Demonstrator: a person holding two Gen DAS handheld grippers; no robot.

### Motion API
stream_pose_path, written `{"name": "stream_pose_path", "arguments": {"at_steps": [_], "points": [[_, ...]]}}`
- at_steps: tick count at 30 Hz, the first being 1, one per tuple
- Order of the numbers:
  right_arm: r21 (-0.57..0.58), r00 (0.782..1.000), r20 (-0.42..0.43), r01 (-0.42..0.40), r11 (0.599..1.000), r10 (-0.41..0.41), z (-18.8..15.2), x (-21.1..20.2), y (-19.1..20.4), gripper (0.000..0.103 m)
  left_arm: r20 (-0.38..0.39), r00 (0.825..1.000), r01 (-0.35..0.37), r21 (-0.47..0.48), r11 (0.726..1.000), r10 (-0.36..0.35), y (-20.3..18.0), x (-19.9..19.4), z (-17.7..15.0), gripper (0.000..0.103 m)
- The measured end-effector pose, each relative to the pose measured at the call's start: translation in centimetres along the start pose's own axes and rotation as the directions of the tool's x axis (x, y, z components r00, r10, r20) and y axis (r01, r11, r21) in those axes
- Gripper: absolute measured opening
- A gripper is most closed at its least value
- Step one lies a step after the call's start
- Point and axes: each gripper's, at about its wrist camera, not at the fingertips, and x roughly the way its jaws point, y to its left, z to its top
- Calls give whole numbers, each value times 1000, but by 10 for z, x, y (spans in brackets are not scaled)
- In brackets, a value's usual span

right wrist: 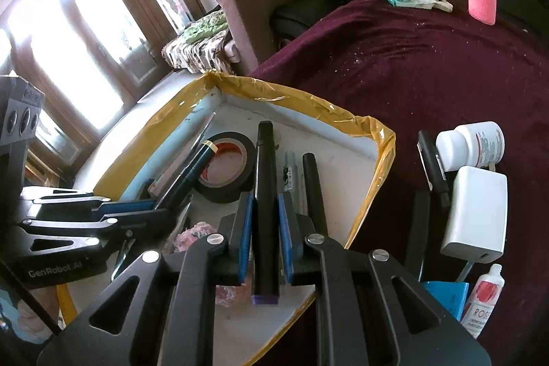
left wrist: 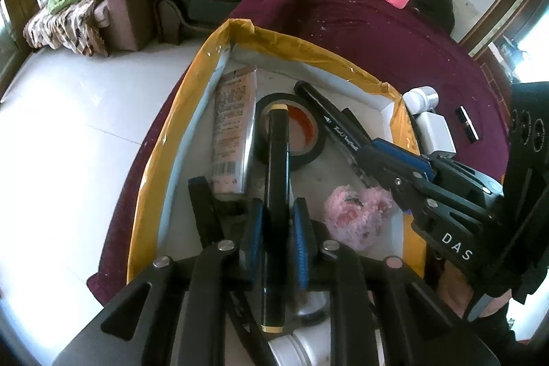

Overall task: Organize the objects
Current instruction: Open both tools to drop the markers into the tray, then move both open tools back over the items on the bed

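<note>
Markers sit in both our grippers above the tray (left wrist: 206,57), a shallow white box edged in yellow tape on the maroon cloth (right wrist: 429,74). Our left gripper (left wrist: 276,228) has the yellow-tipped marker (left wrist: 276,160) between its pads, but gaps show on both sides, so we judge the grip slack; the marker's far end lies across the tape roll (left wrist: 291,129), probably resting there. Our right gripper (right wrist: 266,222) clamps the purple-ended marker (right wrist: 266,194), angled down beside another pen (right wrist: 314,187) so they lie in a row. A tube (left wrist: 231,126) hugs the tray's left wall and a pink fluffy thing (left wrist: 357,211) lies near the front. A bottle (right wrist: 470,150) and charger (right wrist: 477,211) wait outside on the cloth.
</note>
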Motion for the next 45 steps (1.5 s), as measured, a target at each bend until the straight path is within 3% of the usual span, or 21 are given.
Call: {"name": "stream_pose_path", "arguments": {"at_steps": [3, 5, 7, 8, 10, 18, 27, 34, 37, 45], "points": [[4, 1000, 0, -4, 1000, 4, 1, 1, -1, 14, 24, 999, 33, -21, 999, -32, 4, -5, -2, 21], [1, 1000, -2, -13, 1000, 13, 1, 1, -1, 17, 74, 995, 74, -18, 997, -72, 5, -15, -5, 35], [5, 999, 2, -47, 999, 46, 1, -1, -1, 30, 115, 988, 107, -23, 994, -104, 5, -23, -9, 47], [6, 998, 5, -62, 998, 62, 1, -2, -1, 33, 126, 986, 118, -29, 993, -114, 5, -25, -11, 48], [7, 997, 24, -73, 997, 72, 0, -6, -1, 41, 138, 980, 148, -37, 988, -142, 3, -29, -15, 48], [50, 996, 78, -52, 997, 48, -11, -41, -14, 41, 234, 960, 170, -46, 984, -155, -20, -56, -39, 48], [227, 991, 75, 94, 969, -114, -72, -106, -84, 41, 269, 937, 224, 23, 974, -222, -71, -66, -67, 48], [254, 976, 0, 212, 944, -220, -74, -97, -107, 40, 246, 941, 215, 92, 972, -231, -104, -68, -85, 48], [244, 975, -11, 217, 945, -221, -72, -88, -107, 38, 248, 943, 201, 105, 974, -221, -106, -71, -89, 48], [143, 953, -47, 303, 942, -299, -58, -71, -97, 38, 234, 945, 213, 86, 973, -228, -106, -70, -94, 48]]}}
